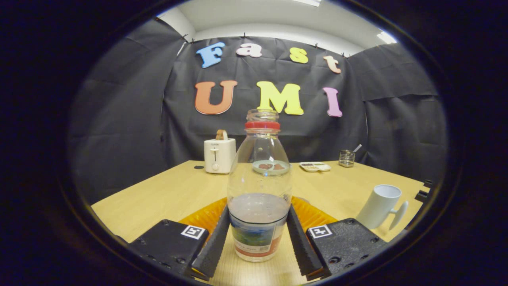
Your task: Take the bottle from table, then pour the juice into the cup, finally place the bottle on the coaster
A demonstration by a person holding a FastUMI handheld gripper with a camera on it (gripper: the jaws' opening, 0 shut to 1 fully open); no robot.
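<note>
So there's one bottle [258, 186], one cup [380, 205], one toaster [219, 155], one small tray [315, 166] and one wire holder [346, 158], all on a pale wood-grain table [158, 198]. The bottle is clear plastic, rounded shoulders, red ring at an uncapped neck, a colourful label low down, and greyish liquid filling about the lower third. It stands upright right between the ribbed fingers of the claw [258, 238], which looks closed in on both its sides. An orange ribbed coaster [206, 216] sits just behind it. The cup is plain white with a handle, off to the right.
</note>
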